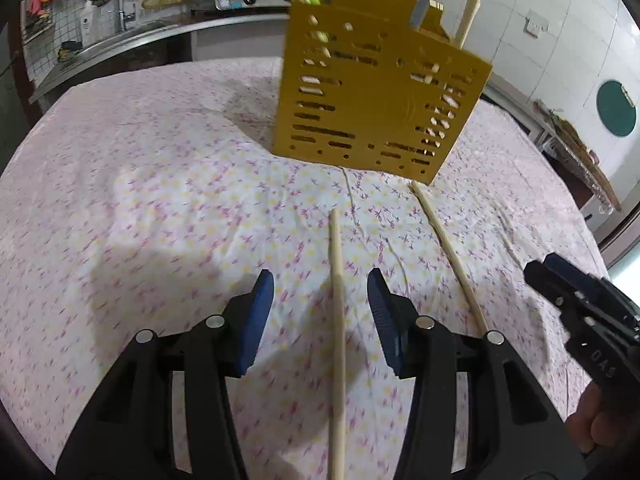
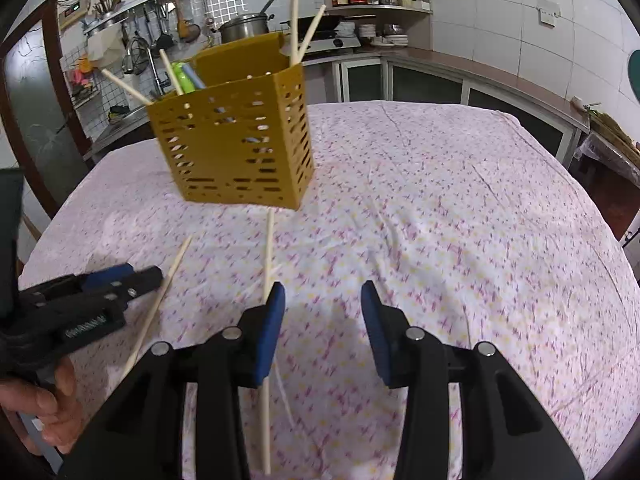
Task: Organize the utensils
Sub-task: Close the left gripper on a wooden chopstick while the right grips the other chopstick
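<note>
a: left wrist view first. where's the left gripper (image 1: 320,280)?

b: low at six o'clock, jaws apart, nothing pinched. one chopstick (image 1: 337,344) lies on the floral tablecloth (image 1: 140,200) between the blue pads (image 1: 256,320), touching neither.

a: and the holder?

b: the yellow utensil holder (image 1: 380,104) stands at twelve o'clock with sticks poking out of its top. a second chopstick (image 1: 448,252) lies towards one o'clock, its far end just beside the holder's base. the right gripper (image 1: 538,272) enters at three o'clock.

a: right wrist view?

b: jaws apart here too, holding nothing. the second chopstick runs from the holder at eleven o'clock down past the left pad (image 2: 270,332); whether they touch i cannot tell. the first chopstick lies at nine o'clock, by the left gripper.
</note>
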The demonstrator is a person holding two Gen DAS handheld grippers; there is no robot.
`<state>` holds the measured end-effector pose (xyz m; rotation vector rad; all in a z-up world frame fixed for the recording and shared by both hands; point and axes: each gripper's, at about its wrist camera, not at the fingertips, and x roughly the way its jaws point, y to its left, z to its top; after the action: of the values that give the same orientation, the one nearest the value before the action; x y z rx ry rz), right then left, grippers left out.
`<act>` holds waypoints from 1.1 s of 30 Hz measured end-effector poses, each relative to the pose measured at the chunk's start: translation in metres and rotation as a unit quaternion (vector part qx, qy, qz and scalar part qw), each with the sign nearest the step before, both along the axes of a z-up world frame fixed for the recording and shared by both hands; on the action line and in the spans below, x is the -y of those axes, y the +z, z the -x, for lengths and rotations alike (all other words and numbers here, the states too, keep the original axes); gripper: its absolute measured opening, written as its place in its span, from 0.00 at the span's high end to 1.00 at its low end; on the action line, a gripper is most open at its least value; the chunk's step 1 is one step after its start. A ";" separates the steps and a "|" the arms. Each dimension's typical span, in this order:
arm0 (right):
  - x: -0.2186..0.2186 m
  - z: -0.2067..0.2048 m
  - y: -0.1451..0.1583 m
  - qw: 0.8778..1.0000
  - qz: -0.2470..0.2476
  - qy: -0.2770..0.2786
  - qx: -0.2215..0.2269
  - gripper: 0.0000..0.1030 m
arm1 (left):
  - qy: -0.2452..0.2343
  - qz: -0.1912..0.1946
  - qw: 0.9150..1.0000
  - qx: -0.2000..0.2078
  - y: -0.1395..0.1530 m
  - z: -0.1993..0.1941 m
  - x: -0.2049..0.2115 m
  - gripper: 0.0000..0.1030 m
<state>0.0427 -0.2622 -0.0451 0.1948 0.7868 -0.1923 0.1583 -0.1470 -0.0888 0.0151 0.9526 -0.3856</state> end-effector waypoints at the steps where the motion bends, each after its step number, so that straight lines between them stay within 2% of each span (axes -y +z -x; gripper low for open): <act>1: 0.002 -0.003 0.001 1.000 0.000 -0.001 -0.001 0.61 | -0.002 -0.001 1.000 -0.002 -0.001 -0.002 0.003 0.56; 4: 0.004 -0.011 0.002 1.000 0.005 -0.001 -0.001 0.61 | -0.009 -0.019 1.000 -0.011 -0.011 -0.012 0.013 0.63; 7: 0.003 -0.022 0.000 1.000 0.006 0.005 -0.006 0.61 | -0.011 -0.052 0.999 0.009 -0.015 -0.016 0.021 0.71; 10: -0.003 -0.040 -0.007 1.000 0.003 0.018 -0.020 0.61 | -0.009 -0.064 0.998 0.018 -0.016 -0.022 0.022 0.89; 12: -0.008 -0.052 -0.011 0.999 0.003 0.027 -0.028 0.61 | -0.010 -0.063 0.998 0.018 -0.017 -0.029 0.019 0.94; 17: -0.023 -0.085 -0.016 0.998 -0.003 0.042 -0.041 0.62 | -0.009 -0.056 0.998 0.013 -0.014 -0.045 0.005 0.96; 20: -0.034 -0.100 -0.021 0.997 0.009 0.055 -0.053 0.64 | -0.003 -0.038 0.999 0.003 -0.014 -0.057 -0.007 0.96; 24: -0.037 -0.115 -0.034 0.995 0.024 0.048 -0.082 0.79 | 0.001 -0.024 1.000 -0.001 -0.015 -0.063 -0.015 0.96; 25: -0.038 -0.115 -0.036 0.995 0.029 0.050 -0.081 0.80 | 0.001 -0.024 1.000 -0.001 -0.016 -0.063 -0.015 0.96; 27: -0.042 -0.114 -0.037 0.994 0.040 0.056 -0.081 0.92 | 0.001 -0.025 1.000 0.001 -0.016 -0.062 -0.015 0.96; 33: -0.037 -0.107 -0.034 0.994 0.019 0.058 -0.088 0.94 | 0.004 -0.014 1.000 -0.002 -0.017 -0.060 -0.018 0.96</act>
<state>0.1494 -0.2255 -0.0795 0.0969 0.9657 -0.1145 0.2181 -0.1295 -0.1057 0.0359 0.9612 -0.3648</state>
